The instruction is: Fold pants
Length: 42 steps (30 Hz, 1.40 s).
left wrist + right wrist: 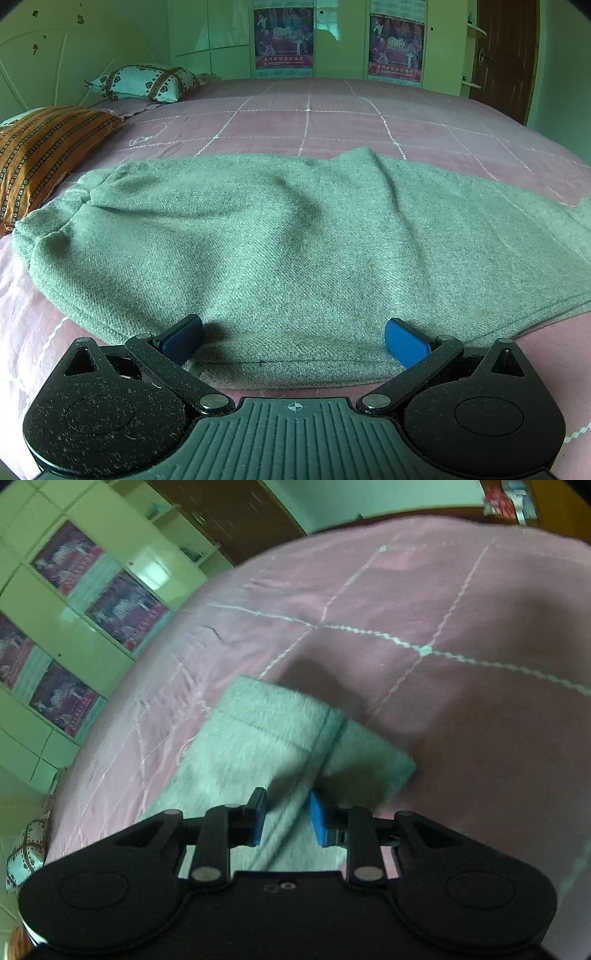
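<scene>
The gray pants lie flat on the pink quilted bed, their long axis running across the left wrist view from left to right. The gathered waistband end points left, toward an orange striped pillow, and the legs run off toward the right edge of that view. The near long edge of the pants lies just in front of the left tongs.

The left view shows the wide upper part of the pants, a patterned white pillow by the headboard, pale wardrobe doors with posters and a brown door. It does not show the leg ends. The right wrist view shows just those: two gray leg cuffs, one lying partly over the other, pointing up and to the right in that view onto bare quilt. That view is tilted and blurred, with the wardrobe slanting along its left side.

The left tongs point down at a slant over the near edge of the pants, level across the view, with the blue pads spread wide and fabric lying between them but not pinched. The right tongs also slant downward, over the pant leg. Their pads stand narrow with gray fabric seen in the gap, but the blur hides whether they pinch it.
</scene>
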Tool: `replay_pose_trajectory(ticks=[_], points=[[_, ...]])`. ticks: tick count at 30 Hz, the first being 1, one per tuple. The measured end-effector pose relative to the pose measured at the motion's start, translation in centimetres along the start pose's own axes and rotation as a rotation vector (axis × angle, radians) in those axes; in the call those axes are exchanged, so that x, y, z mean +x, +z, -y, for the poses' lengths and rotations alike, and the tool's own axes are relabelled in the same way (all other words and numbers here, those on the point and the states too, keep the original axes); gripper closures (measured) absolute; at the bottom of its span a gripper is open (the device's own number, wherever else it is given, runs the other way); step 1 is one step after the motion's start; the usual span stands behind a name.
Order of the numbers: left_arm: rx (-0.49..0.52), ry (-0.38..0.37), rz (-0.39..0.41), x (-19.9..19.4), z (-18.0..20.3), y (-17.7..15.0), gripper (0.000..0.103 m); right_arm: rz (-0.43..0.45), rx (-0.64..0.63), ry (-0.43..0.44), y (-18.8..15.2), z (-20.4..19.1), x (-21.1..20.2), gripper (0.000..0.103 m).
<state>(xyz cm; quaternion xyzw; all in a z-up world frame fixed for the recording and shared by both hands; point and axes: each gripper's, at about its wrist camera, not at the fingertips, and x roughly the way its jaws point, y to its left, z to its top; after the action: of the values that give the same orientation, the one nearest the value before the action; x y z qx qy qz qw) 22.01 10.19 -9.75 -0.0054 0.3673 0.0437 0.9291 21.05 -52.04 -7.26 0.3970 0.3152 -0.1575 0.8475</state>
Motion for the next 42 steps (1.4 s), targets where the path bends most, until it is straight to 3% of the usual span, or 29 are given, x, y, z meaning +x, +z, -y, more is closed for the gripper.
replay_pose_trajectory(ticks=[1, 4, 8, 9, 11, 13, 14, 17, 20, 24, 29, 31, 33, 38, 42], points=[[0.0, 0.0, -0.001, 0.0, 0.0, 0.0, 0.0, -0.007, -0.018, 0.019, 0.5, -0.6, 0.3, 0.103], [0.0, 0.0, 0.001, 0.0, 0.0, 0.0, 0.0, 0.072, -0.133, 0.107, 1.7, -3.7, -1.8, 0.103], [-0.004, 0.001, 0.007, -0.1, 0.0, -0.1, 0.0, 0.192, -0.158, 0.247, 2.1, -5.4, -6.7, 0.103], [-0.004, 0.0, 0.009, -0.1, 0.0, -0.1, 0.0, 0.199, -0.163, 0.25, 1.6, -4.9, -7.3, 0.103], [-0.003, 0.001, 0.015, -0.1, 0.0, -0.3, 0.0, 0.176, -0.172, 0.172, 0.5, -2.8, -6.3, 0.103], [-0.001, -0.001, 0.015, -0.2, 0.0, -0.3, 0.0, 0.056, -0.078, 0.063, -0.6, 0.9, -3.5, 0.103], [-0.001, -0.003, 0.014, -0.2, 0.0, -0.3, 0.0, 0.022, -0.038, 0.057, -1.2, 2.4, -2.6, 0.103], [0.0, -0.006, 0.011, -0.2, -0.1, -0.3, 0.0, 0.022, 0.001, 0.081, -2.1, 3.7, -2.0, 0.103], [0.002, -0.001, 0.014, -0.2, 0.0, -0.3, 0.0, 0.034, -0.043, 0.072, -1.5, 2.4, -1.9, 0.103], [0.001, 0.0, 0.017, -0.3, 0.1, -0.4, 0.0, 0.078, -0.049, 0.127, -0.4, 1.3, -3.3, 0.103], [0.003, 0.0, 0.018, -0.2, 0.1, -0.5, 0.0, 0.015, -0.037, 0.036, -1.0, 2.6, -2.0, 0.103], [0.002, -0.002, 0.015, -0.3, 0.0, -0.5, 0.0, 0.005, -0.026, 0.043, -1.4, 3.1, -2.0, 0.103], [0.002, -0.002, 0.016, -0.3, -0.1, -0.4, 0.0, 0.066, -0.021, 0.066, -1.4, 3.2, -3.5, 0.093], [0.003, 0.009, 0.025, -0.3, 0.2, -0.6, 0.0, 0.136, 0.127, 0.113, -1.0, 6.0, -4.7, 0.096], [0.003, 0.005, 0.019, -0.3, 0.2, -0.6, 0.0, 0.07, 0.219, 0.157, -1.2, 7.8, -2.9, 0.091]])
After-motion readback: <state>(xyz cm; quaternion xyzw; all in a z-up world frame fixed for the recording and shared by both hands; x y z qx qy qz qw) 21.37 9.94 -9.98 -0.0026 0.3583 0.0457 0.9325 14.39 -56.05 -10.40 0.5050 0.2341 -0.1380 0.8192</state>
